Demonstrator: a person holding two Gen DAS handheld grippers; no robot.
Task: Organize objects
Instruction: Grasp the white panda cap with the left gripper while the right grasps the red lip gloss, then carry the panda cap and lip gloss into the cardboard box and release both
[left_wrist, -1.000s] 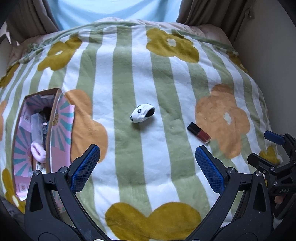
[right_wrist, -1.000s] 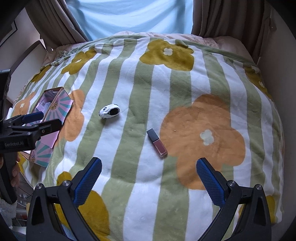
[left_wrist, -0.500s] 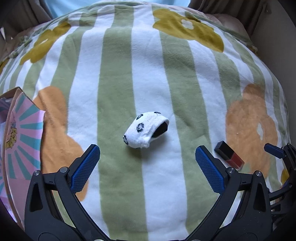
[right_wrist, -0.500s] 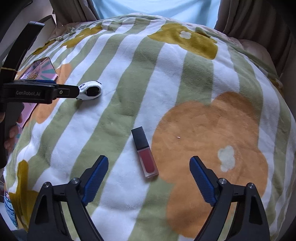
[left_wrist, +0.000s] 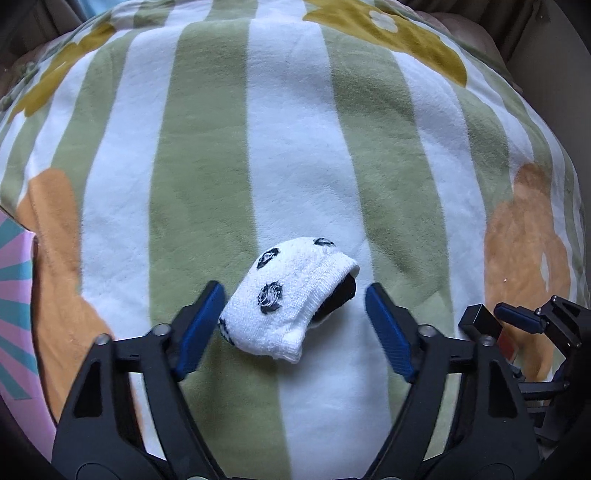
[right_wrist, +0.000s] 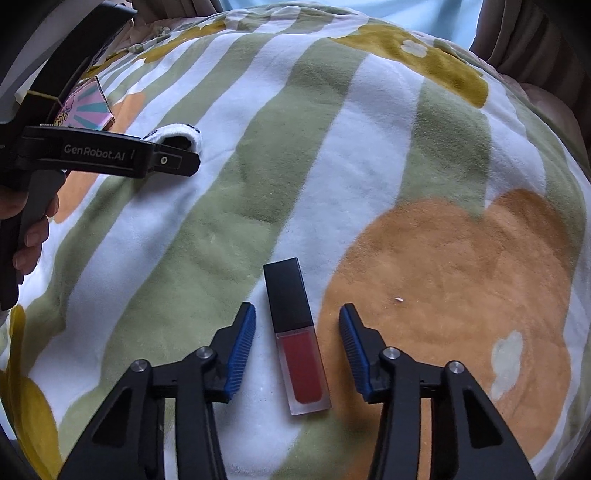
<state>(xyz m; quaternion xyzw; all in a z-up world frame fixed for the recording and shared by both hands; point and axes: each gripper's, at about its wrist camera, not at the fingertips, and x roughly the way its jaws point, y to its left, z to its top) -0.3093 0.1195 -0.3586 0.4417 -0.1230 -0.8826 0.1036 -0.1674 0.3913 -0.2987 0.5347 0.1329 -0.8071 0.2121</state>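
A rolled white sock with black spots (left_wrist: 284, 299) lies on the striped flower blanket (left_wrist: 295, 147). My left gripper (left_wrist: 293, 293) is open and straddles it, the left pad close to the sock and the right pad apart from it. A lip gloss tube (right_wrist: 295, 332) with a black cap and red body lies on the blanket, between the open fingers of my right gripper (right_wrist: 297, 312), with a gap on each side. In the right wrist view the left gripper (right_wrist: 177, 162) partly hides the sock (right_wrist: 177, 131).
A pink and teal patterned box (left_wrist: 14, 295) sits at the blanket's left edge, also visible as the box (right_wrist: 88, 105) behind the left gripper. A hand (right_wrist: 29, 236) holds the left gripper's handle. Curtains and a wall border the bed at the back and right.
Both grippers have moved forward and down onto the blanket, the left around the sock and the right around the lip gloss. Their jaws have narrowed.
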